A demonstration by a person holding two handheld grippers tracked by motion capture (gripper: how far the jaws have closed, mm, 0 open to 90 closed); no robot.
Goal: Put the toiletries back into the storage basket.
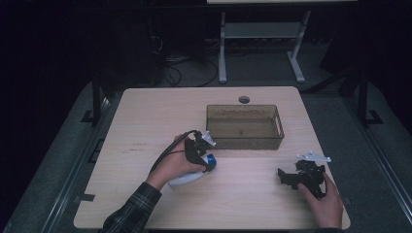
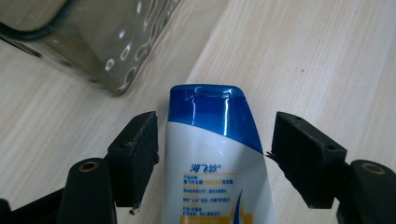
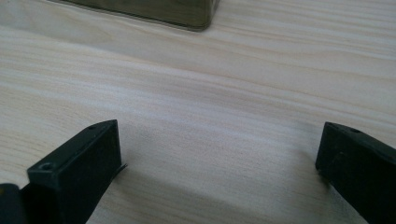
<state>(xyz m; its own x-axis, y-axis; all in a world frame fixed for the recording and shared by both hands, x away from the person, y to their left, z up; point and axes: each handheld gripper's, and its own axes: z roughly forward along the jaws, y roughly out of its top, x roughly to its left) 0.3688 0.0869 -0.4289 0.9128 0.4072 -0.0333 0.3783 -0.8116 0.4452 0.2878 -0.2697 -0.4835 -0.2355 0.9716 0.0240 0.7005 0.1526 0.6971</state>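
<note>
A white shampoo bottle (image 1: 187, 178) with a blue cap (image 1: 211, 161) lies on the wooden table (image 1: 145, 126), partly under the person's left hand. In the left gripper view the bottle (image 2: 215, 172) runs up between the two black jaws, cap end away from the camera. My left gripper (image 2: 217, 149) is open around it, with a slim gap at each pad. In the high view the left gripper (image 1: 206, 160) sits just in front of the bin's near left corner. My right gripper (image 1: 286, 175) rests low over bare table at the right, open (image 3: 219, 154) with nothing between its jaws.
A clear brownish plastic bin (image 1: 245, 141) stands at the middle back of the table; its corner (image 2: 93, 42) is close to the bottle's cap, and its edge (image 3: 154, 9) lies ahead of the right gripper. A cable hole (image 1: 244, 99) is behind the bin.
</note>
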